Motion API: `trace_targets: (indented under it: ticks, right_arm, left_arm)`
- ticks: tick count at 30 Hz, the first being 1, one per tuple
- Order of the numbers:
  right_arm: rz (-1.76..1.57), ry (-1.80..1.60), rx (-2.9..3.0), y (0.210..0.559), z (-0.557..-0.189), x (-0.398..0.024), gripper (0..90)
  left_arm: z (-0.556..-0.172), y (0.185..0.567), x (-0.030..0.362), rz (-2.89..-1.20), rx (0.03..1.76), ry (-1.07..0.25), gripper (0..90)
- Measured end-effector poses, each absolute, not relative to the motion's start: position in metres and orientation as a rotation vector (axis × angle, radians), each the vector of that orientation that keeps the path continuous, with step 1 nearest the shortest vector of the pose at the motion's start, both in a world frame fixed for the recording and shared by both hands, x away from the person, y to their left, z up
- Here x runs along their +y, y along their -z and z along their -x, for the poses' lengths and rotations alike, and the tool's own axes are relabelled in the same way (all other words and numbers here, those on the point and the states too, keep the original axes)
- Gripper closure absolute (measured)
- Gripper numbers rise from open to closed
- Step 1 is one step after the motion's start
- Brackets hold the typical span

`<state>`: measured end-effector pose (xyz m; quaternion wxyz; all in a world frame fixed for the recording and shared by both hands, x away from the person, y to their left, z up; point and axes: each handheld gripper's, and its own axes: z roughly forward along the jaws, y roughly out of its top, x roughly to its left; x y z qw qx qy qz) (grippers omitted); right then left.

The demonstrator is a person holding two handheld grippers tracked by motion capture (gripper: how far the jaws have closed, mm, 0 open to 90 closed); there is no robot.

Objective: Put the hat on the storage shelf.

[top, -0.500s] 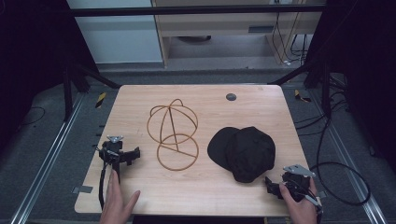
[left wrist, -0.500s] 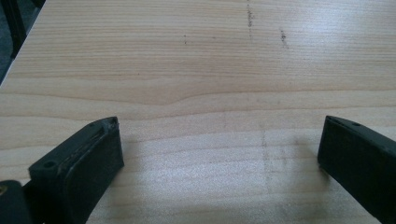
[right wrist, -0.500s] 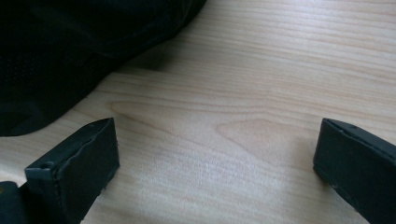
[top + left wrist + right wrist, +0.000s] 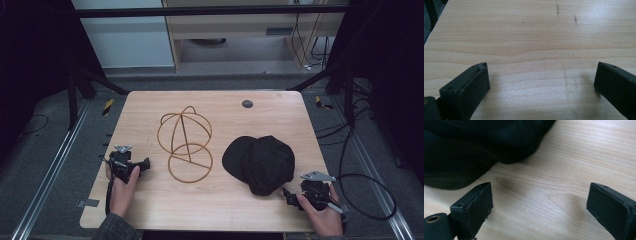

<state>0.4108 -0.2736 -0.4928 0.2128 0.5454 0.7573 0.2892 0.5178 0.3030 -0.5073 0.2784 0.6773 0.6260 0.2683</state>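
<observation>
A pale wood-grain tabletop [image 4: 260, 210] stands on a grey carpeted floor [image 4: 45, 165] in a dim workroom, lit softly from above. Metal rails [image 4: 52, 170] run along the floor on either side, with black frame struts [image 4: 100, 80] slanting in from the dark edges. Behind the tabletop sits a light wooden cabinet [image 4: 240, 30] (cables [image 4: 310, 50] hang loosely at its right) next to a pale blue-white panel [image 4: 127, 35]. Strips of yellow-and-black hazard tape [image 4: 108, 106] mark the floor by the far corners.
</observation>
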Motion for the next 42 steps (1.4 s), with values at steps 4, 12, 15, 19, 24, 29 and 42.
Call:
trace_targets:
  ticks: [4, 12, 15, 19, 24, 29, 42]
  right_arm:
    - [-1.438, -0.77, 2.185, 0.463, -0.415, -0.272, 8.6]
    - [-1.306, -0.747, 2.28, 0.406, -0.426, -0.264, 8.1]
    - [-1.257, -0.717, 2.32, 0.385, -0.433, -0.258, 8.0]
    - [-1.198, -0.741, 2.378, 0.368, -0.442, -0.241, 7.9]
    - [-1.17, -0.732, 2.426, 0.37, -0.461, -0.221, 7.9]
    - [-1.216, -0.715, 2.461, 0.383, -0.486, -0.217, 11.2]
    - [-1.23, -0.721, 2.533, 0.392, -0.498, -0.221, 51.5]
  left_arm:
    - [-0.516, 0.507, 0.306, -1.85, 1.638, -0.702, 0.0]
    - [-0.516, 0.507, 0.305, -1.845, 1.645, -0.708, 0.0]
    - [-0.516, 0.507, 0.305, -1.84, 1.649, -0.708, 0.0]
    - [-0.516, 0.507, 0.304, -1.838, 1.652, -0.711, 0.0]
    - [-0.515, 0.507, 0.304, -1.838, 1.653, -0.711, 0.0]
    - [-0.515, 0.507, 0.303, -1.838, 1.653, -0.711, 0.0]
    - [-0.515, 0.507, 0.302, -1.84, 1.654, -0.711, 0.0]
